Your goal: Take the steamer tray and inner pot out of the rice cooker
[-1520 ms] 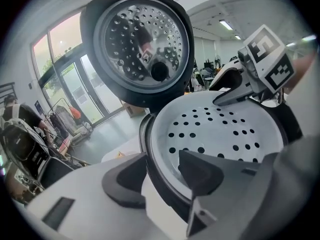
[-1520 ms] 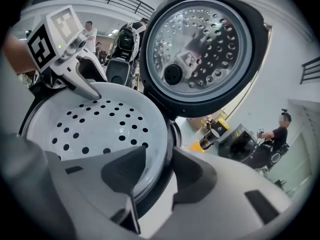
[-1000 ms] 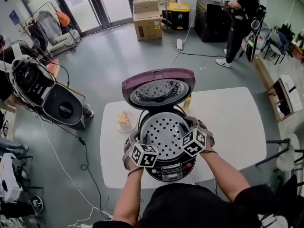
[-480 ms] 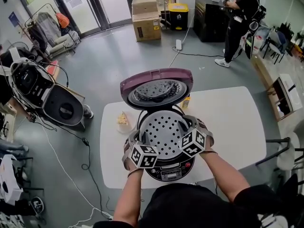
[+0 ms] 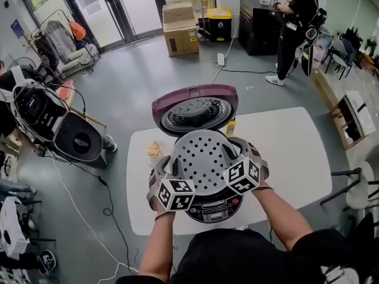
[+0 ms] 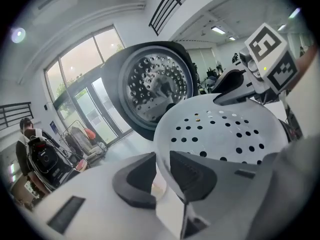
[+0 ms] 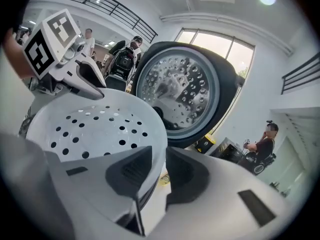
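Note:
The white perforated steamer tray (image 5: 201,155) hangs just above the open rice cooker (image 5: 214,209), whose purple lid (image 5: 195,108) stands up behind it. My left gripper (image 5: 166,171) is shut on the tray's left rim, and my right gripper (image 5: 238,152) is shut on its right rim. In the left gripper view the thin rim of the tray (image 6: 220,129) sits between the dark pads of the left gripper (image 6: 162,171), with the lid (image 6: 155,84) behind. In the right gripper view the right gripper (image 7: 159,171) pinches the tray (image 7: 95,129) the same way. The tray hides the inner pot.
The cooker stands on a white table (image 5: 290,147), with a small yellow item (image 5: 154,149) to its left and a yellow bottle (image 5: 231,126) behind it. Cardboard boxes (image 5: 180,22) and a standing person (image 5: 296,22) are far back. A chair (image 5: 355,191) is at the right.
Both grippers have risen with the steamer tray, which now sits higher and larger over the cooker and covers more of its body.

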